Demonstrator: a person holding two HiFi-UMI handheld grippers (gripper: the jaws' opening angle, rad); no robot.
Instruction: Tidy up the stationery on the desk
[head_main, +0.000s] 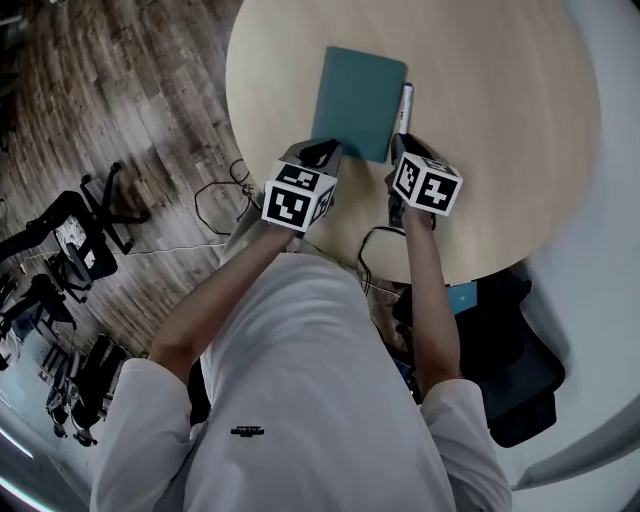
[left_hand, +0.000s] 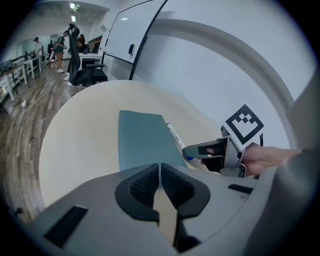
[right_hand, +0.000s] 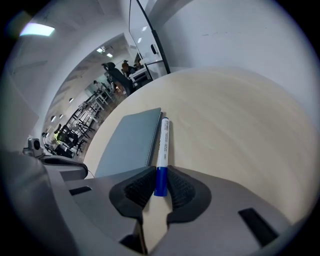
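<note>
A teal notebook (head_main: 358, 100) (left_hand: 142, 140) (right_hand: 132, 140) lies flat on the round wooden table (head_main: 500, 120). A white marker (head_main: 405, 105) (left_hand: 175, 136) (right_hand: 163, 145) with a blue cap lies along the notebook's right edge. My left gripper (head_main: 325, 155) (left_hand: 160, 172) is shut, its tips at the notebook's near edge; nothing shows between the pads. My right gripper (head_main: 403, 145) (right_hand: 161, 182) (left_hand: 200, 150) is shut on the marker's blue cap end, and the white barrel points away from it across the table.
A black cable (head_main: 375, 240) loops over the table's near edge. Black chairs (head_main: 80, 240) stand on the wood floor at the left. A dark seat (head_main: 510, 370) sits by the table at the lower right. People stand far off in the room (left_hand: 65, 45).
</note>
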